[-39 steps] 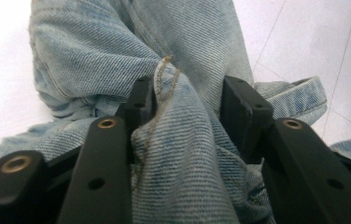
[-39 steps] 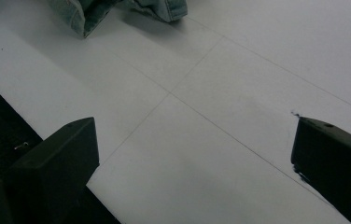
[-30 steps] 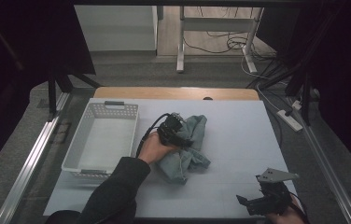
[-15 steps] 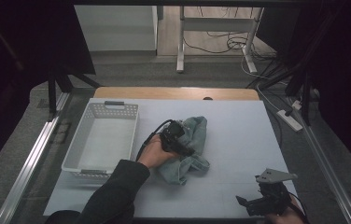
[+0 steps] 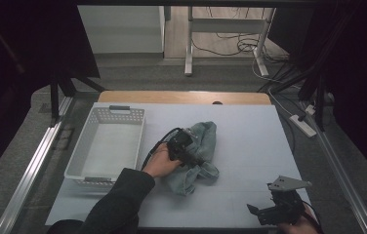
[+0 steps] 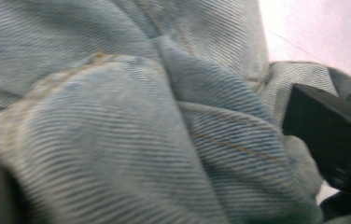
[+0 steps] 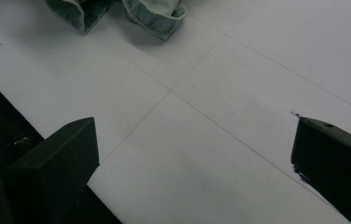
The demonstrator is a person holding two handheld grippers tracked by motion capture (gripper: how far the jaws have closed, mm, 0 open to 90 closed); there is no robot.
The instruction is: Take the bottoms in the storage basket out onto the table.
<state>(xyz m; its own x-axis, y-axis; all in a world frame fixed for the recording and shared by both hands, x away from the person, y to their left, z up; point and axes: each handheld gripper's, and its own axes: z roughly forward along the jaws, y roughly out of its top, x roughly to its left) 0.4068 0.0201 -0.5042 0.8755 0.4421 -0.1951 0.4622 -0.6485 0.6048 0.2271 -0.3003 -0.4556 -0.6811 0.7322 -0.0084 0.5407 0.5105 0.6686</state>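
Note:
A crumpled light-blue denim garment [image 5: 202,141] lies in the middle of the white table [image 5: 250,136]. My left gripper [image 5: 190,155] rests on top of it, held by a hand in a dark sleeve. In the left gripper view its jaws have just been opening and now stand wide, with a fold of the denim [image 6: 131,121] bulging between them and no pinch on it. My right gripper [image 5: 262,214] hovers near the table's front right corner. It is open [image 7: 192,140] over bare table, and a hem of the denim [image 7: 155,16] shows far ahead of it.
A white perforated basket [image 5: 76,163] stands empty on the left side of the table, close to the left forearm. Beyond the table's far wooden edge [image 5: 181,97] are desk legs and cables on the floor. A power strip [image 5: 302,125] lies off the right edge.
The left hand and its gripper have shifted slightly toward the near side over the denim, and the cloth has settled a little flatter. The right gripper has stayed where it was.

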